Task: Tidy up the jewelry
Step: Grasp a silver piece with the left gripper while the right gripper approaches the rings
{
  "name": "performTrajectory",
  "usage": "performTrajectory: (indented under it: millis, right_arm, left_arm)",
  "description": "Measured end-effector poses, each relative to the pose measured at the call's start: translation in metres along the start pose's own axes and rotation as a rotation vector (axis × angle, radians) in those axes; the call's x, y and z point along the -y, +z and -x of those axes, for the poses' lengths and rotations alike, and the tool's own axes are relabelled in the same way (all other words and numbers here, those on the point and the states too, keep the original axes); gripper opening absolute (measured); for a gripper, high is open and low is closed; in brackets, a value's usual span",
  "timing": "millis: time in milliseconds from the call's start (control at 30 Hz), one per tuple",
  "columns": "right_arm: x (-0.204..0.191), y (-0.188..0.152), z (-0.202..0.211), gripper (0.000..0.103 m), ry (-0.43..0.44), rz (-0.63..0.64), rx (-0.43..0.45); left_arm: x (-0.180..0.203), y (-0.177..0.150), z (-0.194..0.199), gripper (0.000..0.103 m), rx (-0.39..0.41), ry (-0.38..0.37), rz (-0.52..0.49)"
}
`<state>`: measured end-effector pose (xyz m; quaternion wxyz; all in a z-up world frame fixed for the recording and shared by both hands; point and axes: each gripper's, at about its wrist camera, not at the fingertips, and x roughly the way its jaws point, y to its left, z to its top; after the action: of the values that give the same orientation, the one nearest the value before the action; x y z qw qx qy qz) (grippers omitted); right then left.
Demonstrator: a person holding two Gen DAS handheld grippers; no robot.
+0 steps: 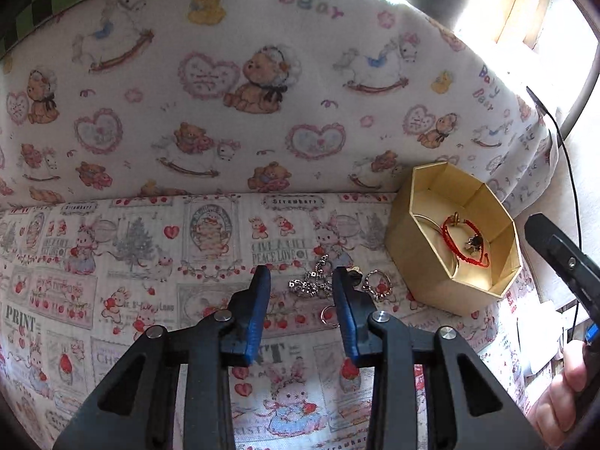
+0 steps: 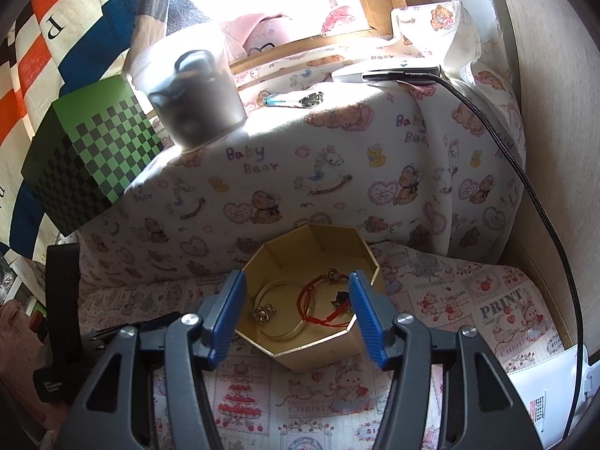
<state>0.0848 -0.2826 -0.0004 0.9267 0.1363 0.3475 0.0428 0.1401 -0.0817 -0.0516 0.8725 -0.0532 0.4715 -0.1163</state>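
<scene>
From the left wrist view, I found the left claw (image 1: 300, 281) pointed down at the silver chain (image 1: 311, 285), which lay bunched on the printed cloth (image 1: 131, 281) directly between the fingertips, its loose run trailing away from me toward the far edge. The jaws stood partly drawn in, with the chain between them; I could not confirm that the pads pressed on it, so I recorded no grip. A ring (image 1: 377, 285) lay just beside the right-hand finger, and a smaller hoop (image 1: 329, 315) nearer me. The octagonal box (image 1: 461, 240) sat to the right of the claw, holding a red cord bracelet (image 1: 465, 240). I judged the left claw the nearer to the chain, and the box a short carry to its right. From the right wrist view, the right claw (image 2: 296, 300) hung spread and empty just over the near rim of the same box (image 2: 318, 352), where a gold bangle (image 2: 285, 307) lay beside the cord bracelet (image 2: 318, 307). The surface was a soft padded cloth against a bear-print cushion (image 2: 337, 172); a green checked box (image 2: 90, 165) and a dark cable (image 2: 525, 187) stood well apart.
</scene>
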Motion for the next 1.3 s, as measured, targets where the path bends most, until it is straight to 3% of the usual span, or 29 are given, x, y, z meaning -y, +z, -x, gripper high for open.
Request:
performTrajectory:
  millis: [33,100,167,367,633,733,800,967,1067,1133,1300]
  right_arm:
    - [0.0,0.0,0.0,0.055,0.001,0.001,0.001]
    - [-0.001,0.0,-0.001,0.055,-0.009,0.004,0.0]
    - [-0.001,-0.001,-0.004,0.055,-0.017,0.011,-0.01]
    - [-0.003,-0.002,-0.003,0.055,-0.037,0.022,0.001]
    - [-0.01,-0.004,0.001,0.056,-0.003,0.034,-0.007]
    - [-0.022,-0.006,0.009,0.056,0.043,0.061,-0.006]
    - [-0.034,-0.008,0.013,0.056,0.078,0.095,-0.013]
    - [-0.072,-0.018,0.007,0.054,0.107,0.201,-0.129]
    - [-0.093,-0.022,-0.007,0.046,0.148,0.228,-0.207]
    - [-0.107,-0.027,-0.023,0.037,0.103,0.257,-0.268]
    - [-0.122,-0.042,-0.066,0.023,0.034,0.285,-0.38]
  left_arm:
    - [0.001,-0.001,-0.001,0.025,0.004,0.022,-0.004]
    - [0.005,-0.004,0.001,0.009,0.015,0.057,-0.025]
    - [0.007,-0.007,0.004,0.006,0.018,0.049,-0.035]
    - [-0.007,-0.009,0.042,0.005,0.084,0.015,0.001]
    - [-0.008,-0.021,0.133,0.005,0.318,-0.029,-0.059]
    - [-0.003,-0.023,0.158,0.005,0.359,0.009,-0.065]
    - [-0.003,-0.025,0.17,0.005,0.384,0.073,-0.079]
    - [-0.022,-0.032,0.178,0.005,0.451,0.13,-0.059]
    - [-0.039,-0.026,0.164,0.005,0.45,0.128,-0.034]
    - [-0.052,-0.024,0.156,0.005,0.426,0.117,-0.001]
    - [-0.073,-0.023,0.137,0.005,0.393,0.196,0.052]
